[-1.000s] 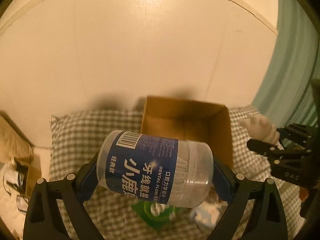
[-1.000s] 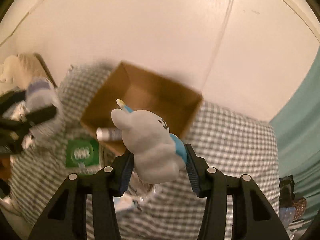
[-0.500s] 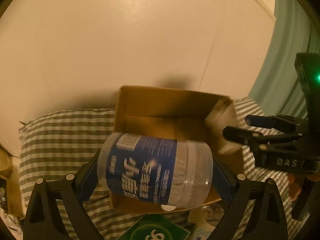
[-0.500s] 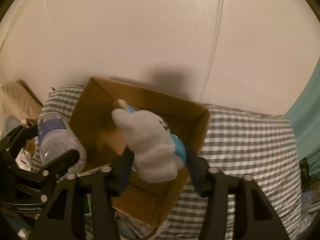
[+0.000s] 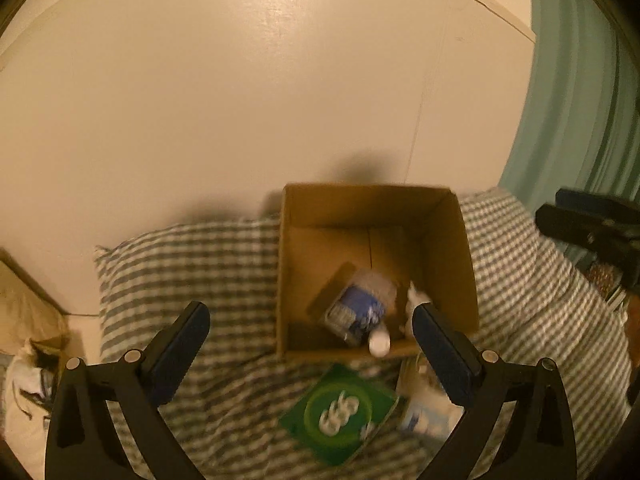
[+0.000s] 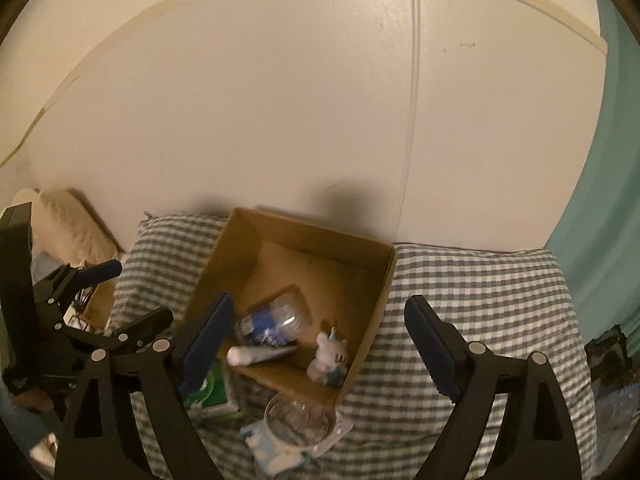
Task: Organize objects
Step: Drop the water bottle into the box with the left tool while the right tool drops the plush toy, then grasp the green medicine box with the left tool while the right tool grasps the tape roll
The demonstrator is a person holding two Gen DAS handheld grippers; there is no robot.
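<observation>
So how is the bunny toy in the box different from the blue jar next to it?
The bunny toy sits upright; the blue-labelled jar lies on its side. The toy is solid white with a bit of blue, the jar see-through plastic. The toy looks smaller than the jar. Both are inside the cardboard box, and neither gripper holds them.

Your way down into the cardboard box (image 6: 256, 236) is open only at its far half, upper centre of the right wrist frame, where bare floor shows. The near half is taken by the dental floss jar (image 6: 274, 322), a white tube (image 6: 260, 354) and the white rabbit toy (image 6: 330, 358). In front of the box, a green packet (image 5: 340, 414) and a clear cup (image 6: 300, 420) crowd the checked bedding (image 6: 480, 280); its right side lies bare.
</observation>
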